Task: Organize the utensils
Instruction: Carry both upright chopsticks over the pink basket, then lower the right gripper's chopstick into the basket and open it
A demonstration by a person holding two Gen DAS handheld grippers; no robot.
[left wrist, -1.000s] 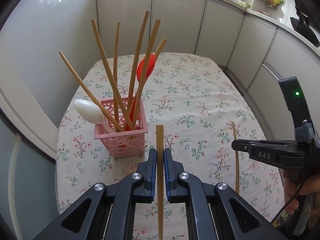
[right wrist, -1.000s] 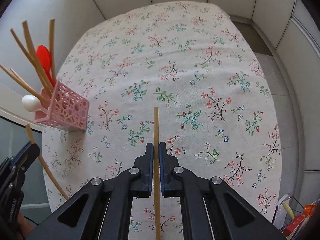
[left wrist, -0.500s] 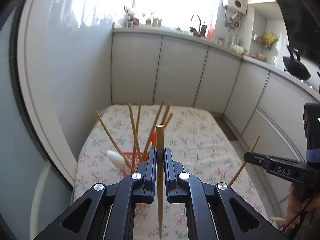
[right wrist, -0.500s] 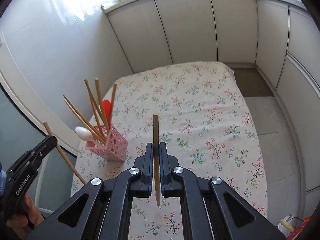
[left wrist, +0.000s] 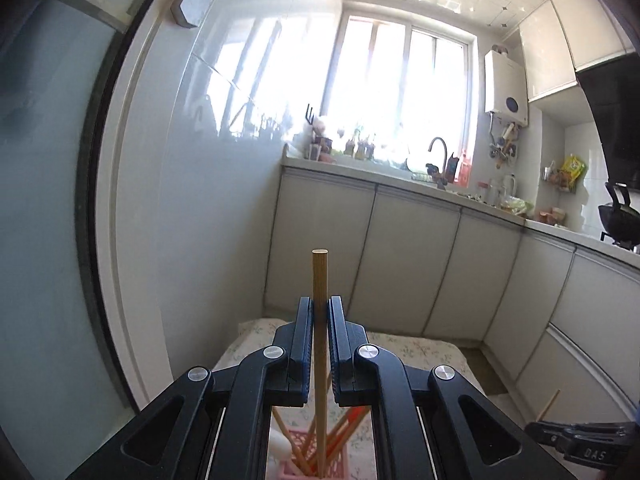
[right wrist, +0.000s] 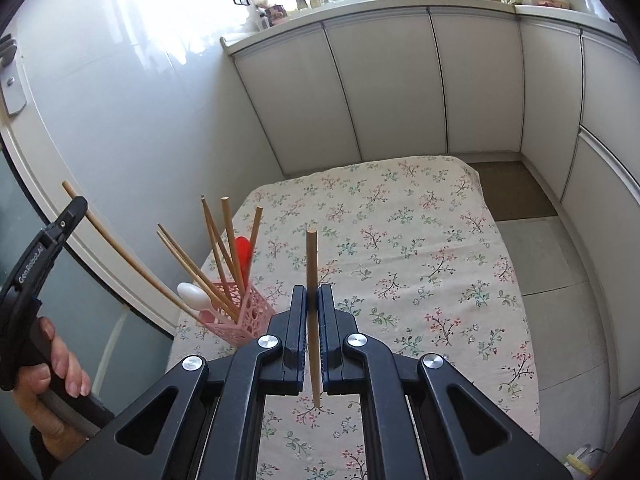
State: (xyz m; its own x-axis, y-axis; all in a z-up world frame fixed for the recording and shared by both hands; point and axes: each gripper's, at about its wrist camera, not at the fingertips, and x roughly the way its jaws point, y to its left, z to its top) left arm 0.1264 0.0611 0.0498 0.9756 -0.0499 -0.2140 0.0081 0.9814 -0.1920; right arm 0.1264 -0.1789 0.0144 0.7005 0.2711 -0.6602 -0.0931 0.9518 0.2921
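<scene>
My left gripper [left wrist: 319, 306] is shut on a wooden chopstick [left wrist: 320, 280]; its lower end reaches down into the pink lattice basket [left wrist: 300, 466] right below. The right wrist view shows that chopstick [right wrist: 120, 254] slanting from my left gripper [right wrist: 76, 206] into the basket [right wrist: 244, 318]. The basket holds several chopsticks, a white spoon [right wrist: 194, 294] and a red spoon [right wrist: 243, 254]. My right gripper [right wrist: 312, 294] is shut on another chopstick [right wrist: 312, 260], held above the floral tablecloth [right wrist: 420, 264], right of the basket.
The table stands against a glossy white wall [right wrist: 120, 120] on the left. White kitchen cabinets [right wrist: 400, 88] run behind and to the right. A bare floor [right wrist: 540, 248] lies right of the table.
Both grippers tilted upward and rose. My left gripper moved over the basket and the lower end of its chopstick now reaches into it. My right gripper still holds its chopstick above the table.
</scene>
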